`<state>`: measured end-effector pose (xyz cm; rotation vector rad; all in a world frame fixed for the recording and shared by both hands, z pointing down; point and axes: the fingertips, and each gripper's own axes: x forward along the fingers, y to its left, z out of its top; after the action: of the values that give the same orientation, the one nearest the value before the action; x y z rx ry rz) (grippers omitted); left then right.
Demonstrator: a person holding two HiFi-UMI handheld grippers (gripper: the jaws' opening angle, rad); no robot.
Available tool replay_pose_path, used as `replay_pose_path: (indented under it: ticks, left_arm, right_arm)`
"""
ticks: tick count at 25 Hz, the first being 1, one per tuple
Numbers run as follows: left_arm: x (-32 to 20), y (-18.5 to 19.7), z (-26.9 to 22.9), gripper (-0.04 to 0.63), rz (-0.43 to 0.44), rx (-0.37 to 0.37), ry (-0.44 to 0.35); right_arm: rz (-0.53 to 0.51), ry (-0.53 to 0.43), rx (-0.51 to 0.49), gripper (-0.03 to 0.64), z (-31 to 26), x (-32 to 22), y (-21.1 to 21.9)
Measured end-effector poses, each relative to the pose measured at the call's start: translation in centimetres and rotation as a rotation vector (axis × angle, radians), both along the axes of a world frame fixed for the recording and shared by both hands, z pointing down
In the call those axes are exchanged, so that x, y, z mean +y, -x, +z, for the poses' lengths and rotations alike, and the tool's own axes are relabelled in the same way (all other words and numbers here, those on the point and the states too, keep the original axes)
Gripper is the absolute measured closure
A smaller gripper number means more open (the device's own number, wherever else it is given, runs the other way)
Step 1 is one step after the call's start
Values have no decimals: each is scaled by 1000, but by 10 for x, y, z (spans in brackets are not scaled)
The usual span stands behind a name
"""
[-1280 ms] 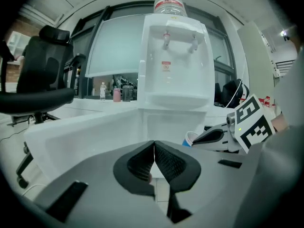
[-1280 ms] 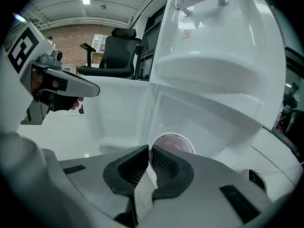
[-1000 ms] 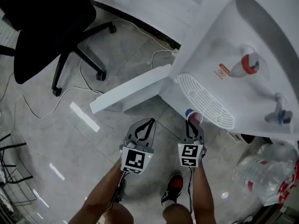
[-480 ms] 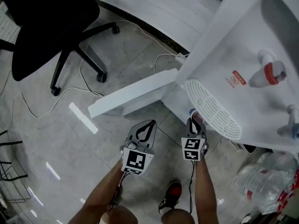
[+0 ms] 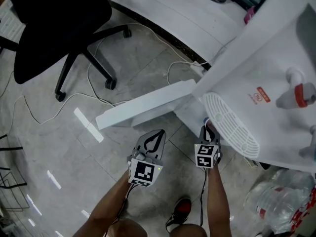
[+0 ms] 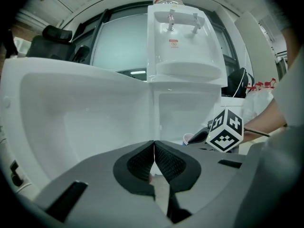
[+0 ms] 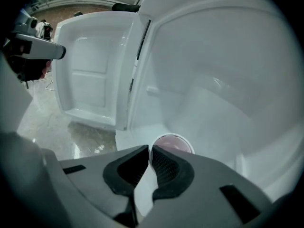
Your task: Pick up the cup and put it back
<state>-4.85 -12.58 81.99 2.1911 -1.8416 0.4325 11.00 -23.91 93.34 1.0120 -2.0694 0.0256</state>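
Right gripper [image 7: 148,150], pinching the near rim of the cup [image 7: 175,143], is now deeper in the cabinet [image 7: 223,80]; its floor [image 7: 137,137] lies just below.

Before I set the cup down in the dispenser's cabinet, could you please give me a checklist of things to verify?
1. Right gripper shut on the cup at its rim: ok.
2. Cabinet door open: ok.
3. Cabinet interior ahead of the cup free of obstacles: ok, only white walls show.
4. Left gripper shut, empty and outside the cabinet: ok.
5. Cup's base already resting on something: cannot tell, the base is hidden.
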Motion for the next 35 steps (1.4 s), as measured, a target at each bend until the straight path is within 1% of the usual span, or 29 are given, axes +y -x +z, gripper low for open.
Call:
replay_pose_path:
  ticks: [4, 8, 14, 18, 22, 24, 31, 35]
  left_arm:
    - [-3, 5, 3, 572, -13, 5, 3]
    - [-5, 4, 4, 572, -15, 6, -3]
    - [-7, 1, 1, 572, -13, 4, -5]
    - [-9, 2, 0, 572, -14, 0, -12]
    - [-10, 0, -3, 572, -9, -2, -21]
    - [-11, -1, -4, 572, -8, -3, -24]
    - [-8, -2, -10, 572, -10, -2, -29]
    - [-8, -5, -19, 572, 2, -11, -23]
  right_arm:
    - [-3, -2, 21, 583, 6, -6, 0]
    - [16, -13, 23, 583, 4, -15, 0]
    - [56, -39, -1, 573, -4, -23, -6]
    - [63, -45, -19, 531, -5, -24, -4]
    - [74, -66, -41, 462, -7, -25, -4]
    - [75, -66, -49, 440, -8, -25, -3]
    - [67, -66, -60, 437, -13, -23, -2]
    - [66, -63, -74, 439, -24, -19, 2]
